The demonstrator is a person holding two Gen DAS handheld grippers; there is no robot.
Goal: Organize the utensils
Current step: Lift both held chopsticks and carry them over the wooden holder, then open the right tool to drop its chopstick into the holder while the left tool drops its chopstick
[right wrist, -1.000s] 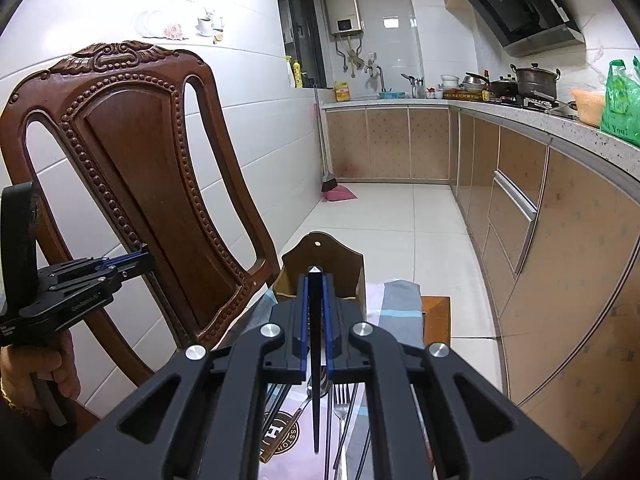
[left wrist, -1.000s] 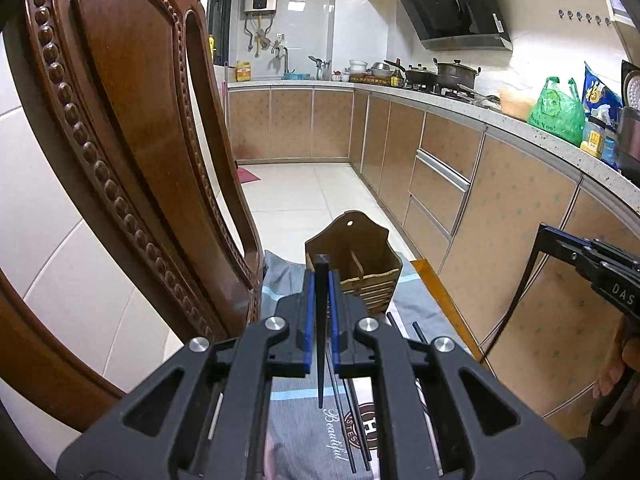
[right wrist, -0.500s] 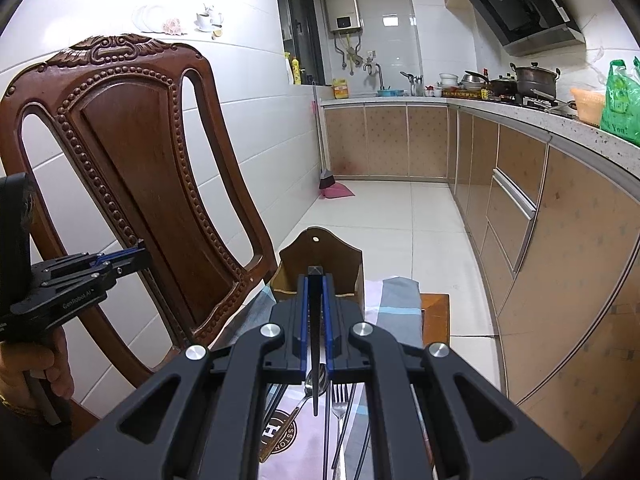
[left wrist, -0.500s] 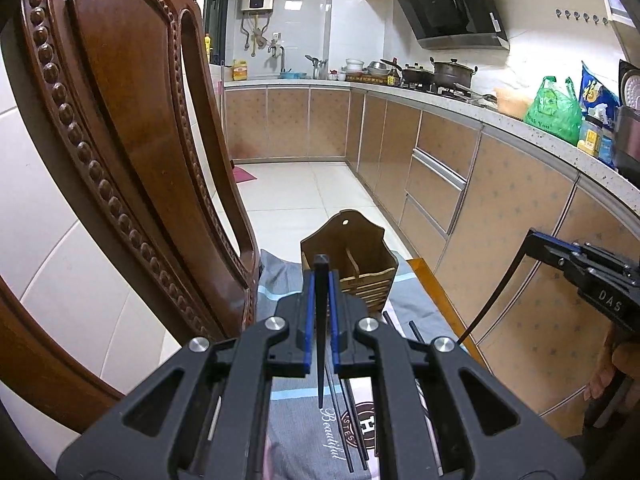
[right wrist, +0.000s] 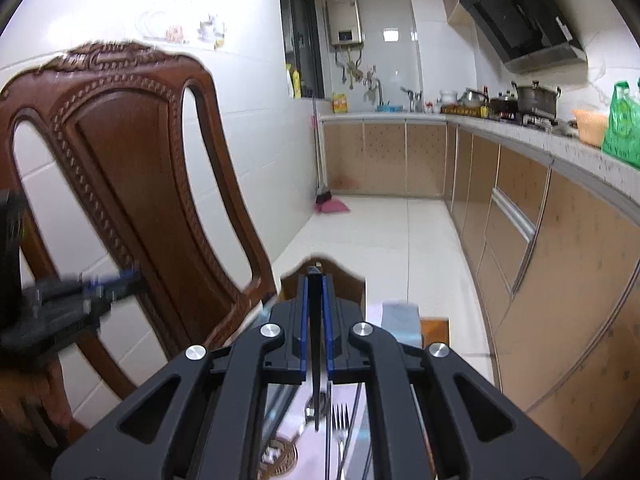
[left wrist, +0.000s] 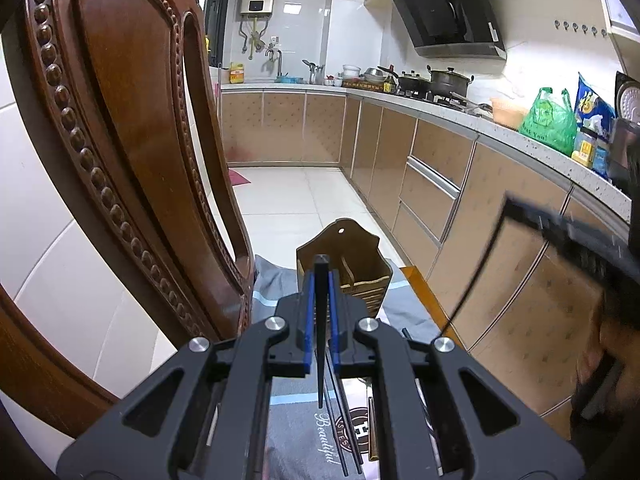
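A brown wooden utensil holder (left wrist: 344,268) with compartments stands at the far end of a cloth-covered stool; it also shows behind my fingers in the right wrist view (right wrist: 344,280). My left gripper (left wrist: 321,276) is shut on a black chopstick (left wrist: 321,340) that hangs down between the pads. My right gripper (right wrist: 315,284) is shut on another black chopstick (right wrist: 316,380). It also shows at the right of the left wrist view (left wrist: 516,208), its chopstick hanging there (left wrist: 476,276). More black chopsticks (left wrist: 340,420) lie on the cloth. A fork (right wrist: 340,420) and a spoon (right wrist: 309,410) lie below the right gripper.
A carved wooden chair back (left wrist: 120,160) rises close on the left, and shows in the right wrist view (right wrist: 140,200) too. Kitchen cabinets (left wrist: 440,184) and a cluttered counter run along the right. The grey patterned cloth (left wrist: 296,432) covers the stool, whose wooden edge (left wrist: 420,284) shows at right.
Both grippers have risen and tipped back a little with their chopsticks still held. The right gripper is moving fast, blurring its view; the holder sits lower in both views.
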